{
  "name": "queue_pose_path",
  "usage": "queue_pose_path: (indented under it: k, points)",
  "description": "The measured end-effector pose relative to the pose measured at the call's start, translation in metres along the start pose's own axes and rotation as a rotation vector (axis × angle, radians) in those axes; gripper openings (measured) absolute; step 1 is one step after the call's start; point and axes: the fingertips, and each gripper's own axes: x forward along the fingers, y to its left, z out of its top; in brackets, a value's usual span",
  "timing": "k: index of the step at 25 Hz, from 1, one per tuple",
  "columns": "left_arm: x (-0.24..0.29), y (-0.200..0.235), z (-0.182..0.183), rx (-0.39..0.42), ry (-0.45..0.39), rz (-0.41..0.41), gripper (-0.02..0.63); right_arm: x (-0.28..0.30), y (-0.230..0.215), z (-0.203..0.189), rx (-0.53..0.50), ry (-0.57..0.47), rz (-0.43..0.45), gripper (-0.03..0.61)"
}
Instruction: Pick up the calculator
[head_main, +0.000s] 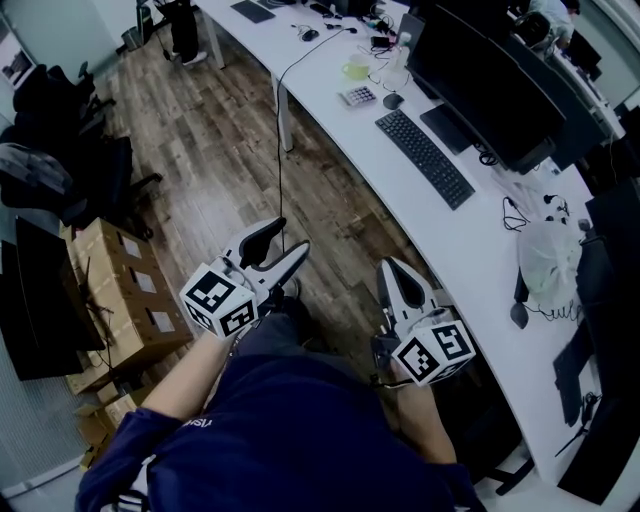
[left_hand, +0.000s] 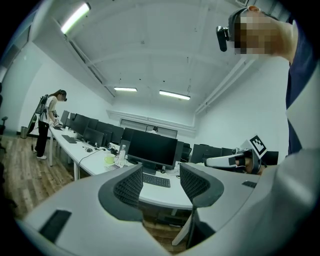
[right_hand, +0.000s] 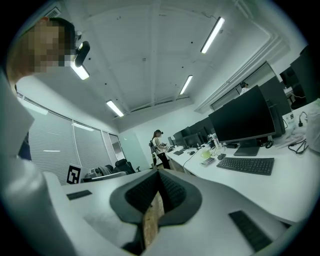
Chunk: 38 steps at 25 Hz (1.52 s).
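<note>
The calculator (head_main: 358, 95) is a small light keypad lying on the long white desk (head_main: 470, 240), far ahead of both grippers. It shows small in the left gripper view (left_hand: 113, 167) and in the right gripper view (right_hand: 207, 161). My left gripper (head_main: 290, 236) is held over the wooden floor with its jaws open and nothing between them (left_hand: 161, 182). My right gripper (head_main: 388, 263) hangs near the desk's front edge, jaws shut on nothing (right_hand: 159, 175). Neither gripper touches the calculator.
A green cup (head_main: 356, 68) stands just behind the calculator, and a mouse (head_main: 392, 100) lies to its right. A black keyboard (head_main: 424, 157) and a monitor (head_main: 480, 80) follow. Cardboard boxes (head_main: 120, 290) stand at the left. Another person (left_hand: 49, 122) stands at the desk's far end.
</note>
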Motion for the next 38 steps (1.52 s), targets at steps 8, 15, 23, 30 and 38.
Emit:
queue_pose_path:
  k: [8,15,23,30,38]
  points:
    - [0.017,0.032,0.003,-0.005,0.003,-0.002,0.244,0.034,-0.011,0.003,0.001,0.007,-0.002,0.005]
    - [0.040,0.082,0.005,-0.025,0.019,-0.012,0.244,0.086,-0.025,0.003,0.013,0.035,-0.019,0.005]
    - [0.067,0.148,0.019,-0.036,0.034,-0.033,0.244,0.159,-0.034,0.010,0.016,0.055,-0.028,0.005]
    - [0.087,0.201,0.032,-0.052,0.038,-0.056,0.244,0.214,-0.039,0.019,0.013,0.074,-0.052,0.005]
    - [0.112,0.252,0.047,-0.062,0.038,-0.086,0.244,0.270,-0.049,0.032,0.009,0.075,-0.081,0.005]
